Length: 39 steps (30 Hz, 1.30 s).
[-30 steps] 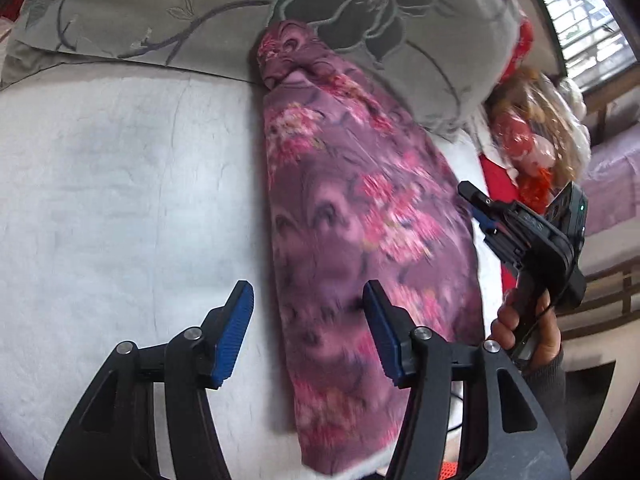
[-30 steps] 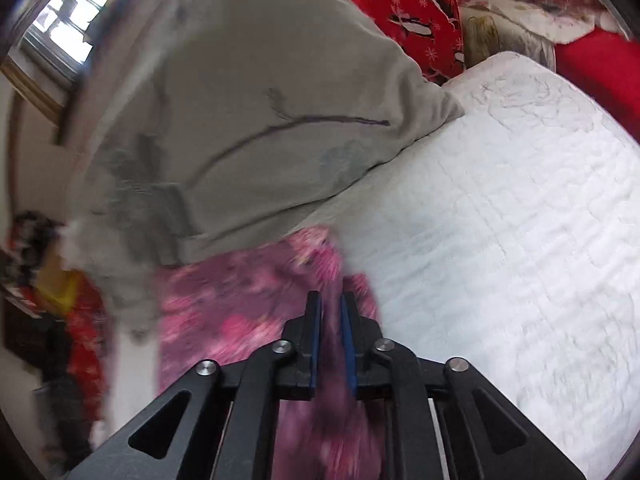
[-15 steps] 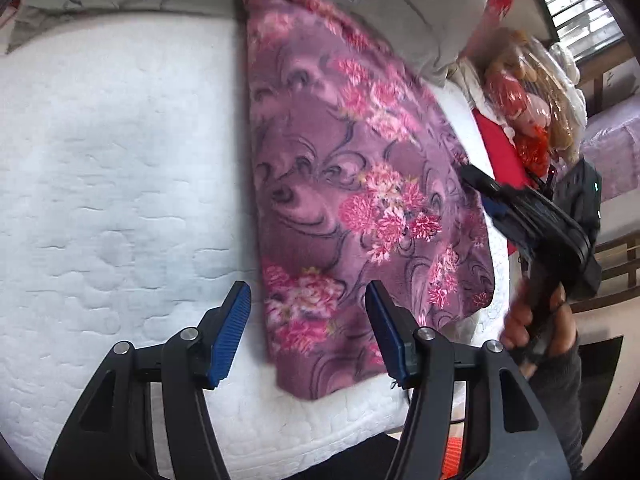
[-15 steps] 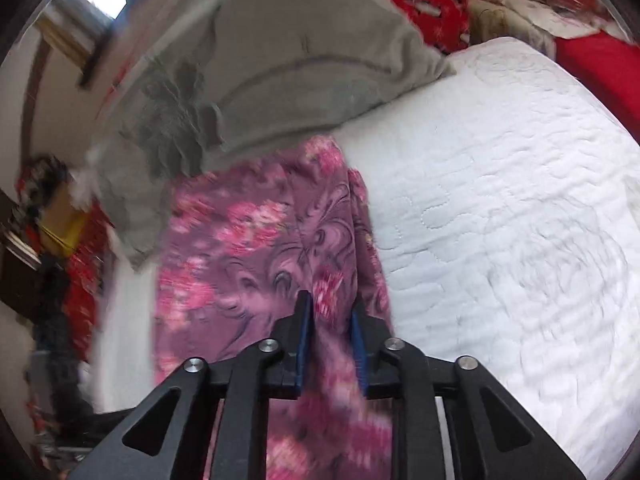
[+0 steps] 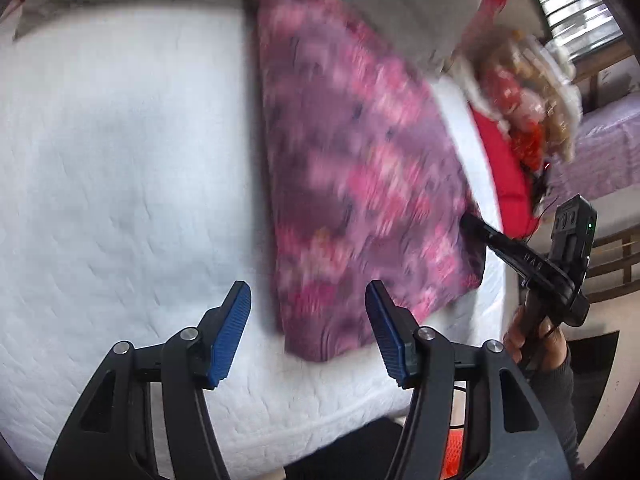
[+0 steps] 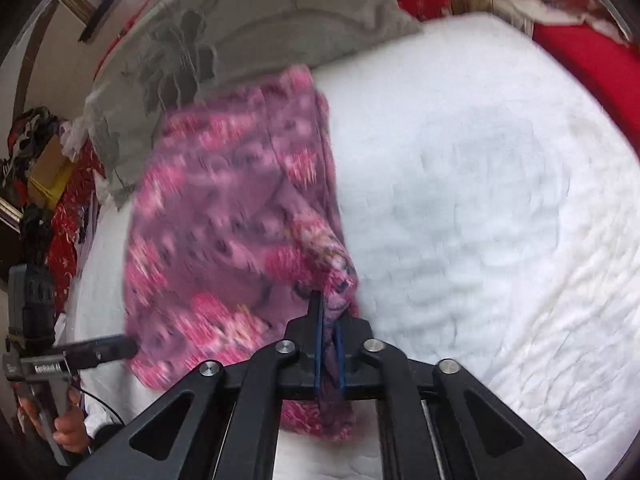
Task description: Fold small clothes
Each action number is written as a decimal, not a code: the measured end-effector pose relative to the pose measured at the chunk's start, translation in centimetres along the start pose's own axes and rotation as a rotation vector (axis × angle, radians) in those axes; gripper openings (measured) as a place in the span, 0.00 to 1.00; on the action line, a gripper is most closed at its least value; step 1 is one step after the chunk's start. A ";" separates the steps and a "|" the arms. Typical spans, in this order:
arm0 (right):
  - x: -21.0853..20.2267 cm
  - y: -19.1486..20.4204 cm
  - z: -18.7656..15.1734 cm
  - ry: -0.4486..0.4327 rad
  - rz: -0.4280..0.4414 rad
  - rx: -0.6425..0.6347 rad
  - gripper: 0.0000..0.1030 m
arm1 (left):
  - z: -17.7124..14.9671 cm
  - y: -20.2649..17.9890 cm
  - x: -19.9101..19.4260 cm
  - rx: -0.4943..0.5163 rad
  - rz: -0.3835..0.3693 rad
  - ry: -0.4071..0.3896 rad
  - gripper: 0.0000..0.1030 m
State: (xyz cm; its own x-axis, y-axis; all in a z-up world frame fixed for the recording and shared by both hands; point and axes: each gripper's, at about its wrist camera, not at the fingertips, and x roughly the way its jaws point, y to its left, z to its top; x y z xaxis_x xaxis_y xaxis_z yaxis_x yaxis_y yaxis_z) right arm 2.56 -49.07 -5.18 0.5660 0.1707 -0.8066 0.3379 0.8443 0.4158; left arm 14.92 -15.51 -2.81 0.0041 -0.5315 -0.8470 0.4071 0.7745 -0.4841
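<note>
A purple garment with pink flowers (image 5: pixel 360 184) lies lengthwise on the white quilted bed, blurred by motion. My left gripper (image 5: pixel 308 336) is open and empty, its blue pads just in front of the garment's near edge. In the right wrist view my right gripper (image 6: pixel 329 344) is shut on a bunched corner of the garment (image 6: pixel 240 232). That gripper also shows in the left wrist view (image 5: pixel 472 226), its tips at the garment's right edge. The left gripper shows at the left of the right wrist view (image 6: pixel 120 346), beside the cloth's near left corner.
A grey floral pillow (image 6: pixel 256 28) lies at the bed's far end, under the garment's top. Red cushions and bedding (image 5: pixel 500 168) sit beside the mattress (image 5: pixel 120 160). The bed's front edge is just below the left gripper. A cluttered pile (image 6: pixel 44 160) stands at the side.
The garment has been pulled toward me and spread flatter on the bed. The right gripper has stayed shut on its corner. The left gripper has stayed open.
</note>
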 end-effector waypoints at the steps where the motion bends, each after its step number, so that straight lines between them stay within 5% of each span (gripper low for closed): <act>1: -0.6 0.5 1.1 -0.046 0.009 0.008 0.15 | 1.3 0.0 -0.5 -0.009 -0.005 -0.020 0.57; 2: -1.1 0.9 2.7 -0.094 0.049 0.024 0.19 | 2.5 0.1 -0.6 -0.018 -0.007 -0.028 0.57; 5: 0.1 2.4 6.6 -0.152 0.066 0.045 0.49 | 7.1 0.0 -0.2 -0.050 0.019 -0.063 0.57; 9: 4.3 2.7 11.1 -0.153 0.009 0.104 0.49 | 11.5 0.4 1.6 -0.091 0.075 -0.077 0.57; 13: 7.9 1.9 13.0 -0.105 -0.025 0.176 0.46 | 12.0 0.9 2.8 -0.085 0.121 -0.084 0.57; 14: 8.5 1.8 13.3 -0.097 0.021 0.185 0.37 | 11.9 0.8 3.0 -0.074 0.130 -0.093 0.58; 15: 8.6 1.9 13.4 -0.111 0.058 0.172 0.03 | 11.8 0.7 3.2 -0.060 0.142 -0.104 0.59; 19: 8.2 1.2 13.2 -0.187 0.039 0.167 0.04 | 11.6 0.6 4.0 -0.042 0.172 -0.128 0.71; 21: 9.9 0.0 13.2 -0.127 0.008 0.186 0.04 | 11.5 0.6 3.9 -0.056 0.167 -0.130 0.71; 26: 6.9 2.0 13.0 -0.194 -0.071 0.117 0.12 | 11.8 -0.4 4.0 -0.046 0.192 -0.131 0.71; 30: 3.6 4.2 10.5 -0.261 0.015 0.015 0.17 | 11.8 -1.2 4.3 -0.036 0.215 -0.132 0.71; 33: 4.6 5.2 9.1 -0.216 -0.013 -0.078 0.25 | 12.1 -2.9 5.6 -0.041 0.226 -0.126 0.71; 35: 7.3 5.7 8.0 -0.074 -0.107 -0.136 0.23 | 12.1 -3.4 5.7 -0.040 0.230 -0.120 0.71; 39: 4.1 6.4 7.1 -0.142 -0.054 -0.116 0.26 | 11.2 -4.5 4.4 -0.001 0.252 -0.132 0.71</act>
State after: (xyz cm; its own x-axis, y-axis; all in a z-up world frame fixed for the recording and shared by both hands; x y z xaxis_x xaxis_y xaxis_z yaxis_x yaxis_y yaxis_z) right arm 12.42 -46.54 -2.85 0.6526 0.0571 -0.7555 0.2865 0.9045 0.3159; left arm 23.34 -25.20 -1.89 0.2240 -0.3620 -0.9048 0.3769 0.8884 -0.2621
